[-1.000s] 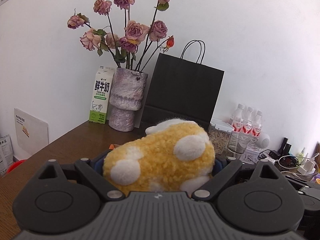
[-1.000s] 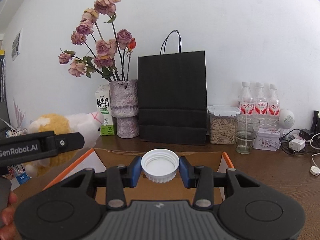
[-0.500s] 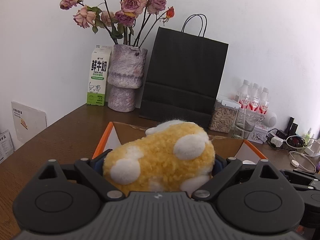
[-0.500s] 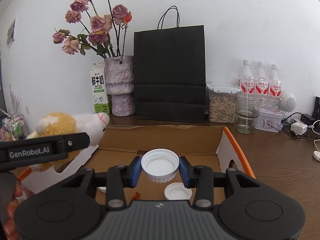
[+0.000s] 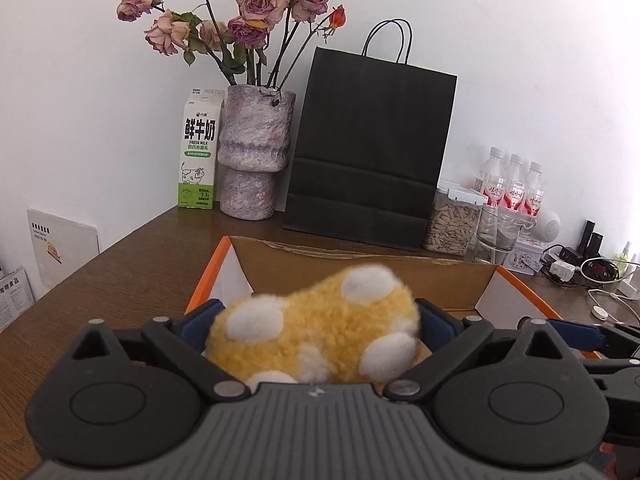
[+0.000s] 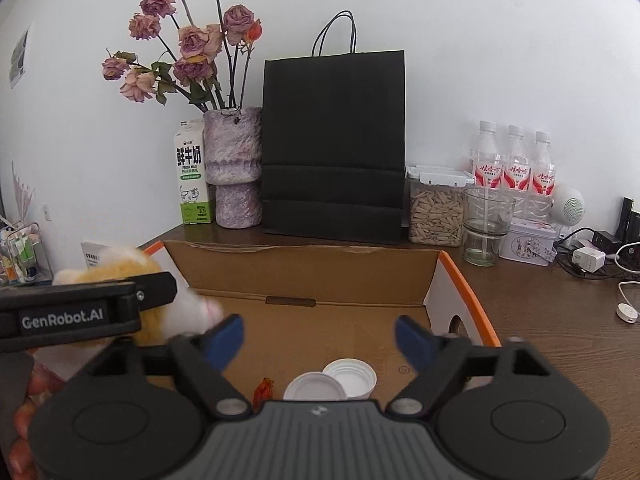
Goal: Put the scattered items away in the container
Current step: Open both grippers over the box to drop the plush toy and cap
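Observation:
A yellow plush toy [image 5: 316, 336] with white spots sits blurred between the jaws of my left gripper [image 5: 316, 316]. Those jaws are opening, the blue pads [image 5: 200, 316] now show at the toy's sides, and the toy sags over the open cardboard box [image 5: 360, 268]. My right gripper [image 6: 318, 330] hangs over the same box [image 6: 304, 272], its jaws opening with nothing between them. Below it two white caps [image 6: 314, 386] [image 6: 350, 376] lie on the box floor beside a small red-orange scrap [image 6: 264, 390]. The left gripper's black arm [image 6: 80, 304] and the toy [image 6: 120, 272] show at the left of the right wrist view.
Along the back wall stand a milk carton [image 6: 192, 184], a vase of dried roses [image 6: 234, 168], a black paper bag [image 6: 332, 144], a seed jar [image 6: 436, 208], a glass [image 6: 486, 228], three bottles [image 6: 516, 160] and a tin [image 6: 528, 244]. Chargers and cables [image 6: 588, 260] lie at the right.
Both grippers sank over the box. The right jaws opened and the white cap dropped beside another cap. The left jaws widened and the plush toy slipped lower.

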The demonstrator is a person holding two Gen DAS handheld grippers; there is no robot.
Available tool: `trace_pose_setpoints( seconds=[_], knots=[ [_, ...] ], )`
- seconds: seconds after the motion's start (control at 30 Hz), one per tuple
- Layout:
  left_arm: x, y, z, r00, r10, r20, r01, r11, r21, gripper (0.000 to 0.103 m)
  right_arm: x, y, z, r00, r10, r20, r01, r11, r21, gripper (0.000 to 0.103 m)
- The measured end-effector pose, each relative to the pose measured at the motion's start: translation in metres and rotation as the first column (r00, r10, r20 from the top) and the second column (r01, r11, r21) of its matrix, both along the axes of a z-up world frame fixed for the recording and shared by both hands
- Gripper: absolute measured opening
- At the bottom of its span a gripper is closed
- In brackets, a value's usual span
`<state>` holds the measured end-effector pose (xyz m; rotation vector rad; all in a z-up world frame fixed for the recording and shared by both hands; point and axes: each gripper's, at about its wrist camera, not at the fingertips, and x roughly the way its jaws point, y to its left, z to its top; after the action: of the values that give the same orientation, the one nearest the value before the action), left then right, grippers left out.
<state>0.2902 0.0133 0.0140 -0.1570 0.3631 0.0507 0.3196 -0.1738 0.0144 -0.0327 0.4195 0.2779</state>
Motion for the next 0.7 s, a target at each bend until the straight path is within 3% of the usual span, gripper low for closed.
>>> trace_pose_setpoints(
  seconds=[0.03,0.7],
  knots=[
    [-0.0017,-0.0002,0.0002,1.0,0.005,0.013,-0.005,1.0,0.004,0.103,-0.0018,-0.0001,0.0012,1.0,-0.003,0.011,0.004,1.0,-0.002,0.103],
    [-0.0086,0.001,0.0008,0.998,0.035,0.043,-0.035,0.999,-0.002,0.103,-0.0044,0.0009,0.0006,1.0,-0.02,-0.001,0.02,1.0,-0.016,0.103]
  ],
)
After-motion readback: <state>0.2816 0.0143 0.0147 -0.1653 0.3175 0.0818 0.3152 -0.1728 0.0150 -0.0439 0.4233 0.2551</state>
